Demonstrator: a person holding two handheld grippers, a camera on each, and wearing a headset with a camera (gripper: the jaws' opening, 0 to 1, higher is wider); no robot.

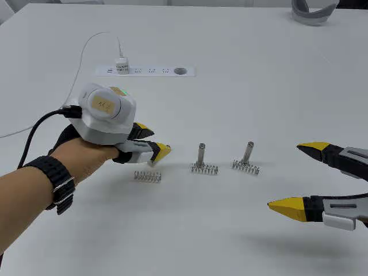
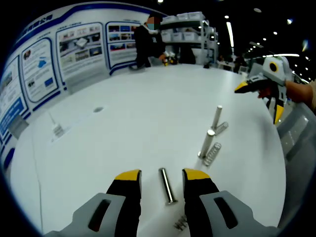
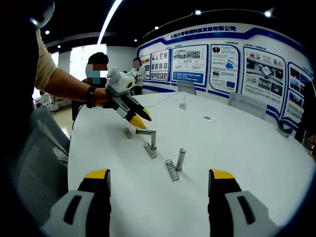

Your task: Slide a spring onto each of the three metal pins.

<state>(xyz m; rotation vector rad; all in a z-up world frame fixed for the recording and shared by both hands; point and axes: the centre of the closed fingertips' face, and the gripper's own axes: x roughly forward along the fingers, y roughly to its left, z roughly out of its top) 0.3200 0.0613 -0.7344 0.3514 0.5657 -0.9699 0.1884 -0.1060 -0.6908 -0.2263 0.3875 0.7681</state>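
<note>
The left gripper (image 1: pixel 161 150) is held with its fingers (image 2: pixel 129 177) narrowly parted around a lying pin (image 2: pixel 167 186), with gaps seen on both sides. Three springs and three pins are counted. The first spring (image 1: pixel 148 176) lies near that gripper. The second spring (image 1: pixel 204 168) is set against the upright middle pin (image 1: pixel 201 153), and the third spring (image 1: pixel 245 167) against the upright right pin (image 1: pixel 248 152). The right gripper (image 1: pixel 284 175) is spread wide and empty.

No text is legible. The blue header band (image 3: pixel 200 30) above the white wall display panels (image 3: pixel 224 64) carries white Chinese characters, too small and blurred to read reliably.
</note>
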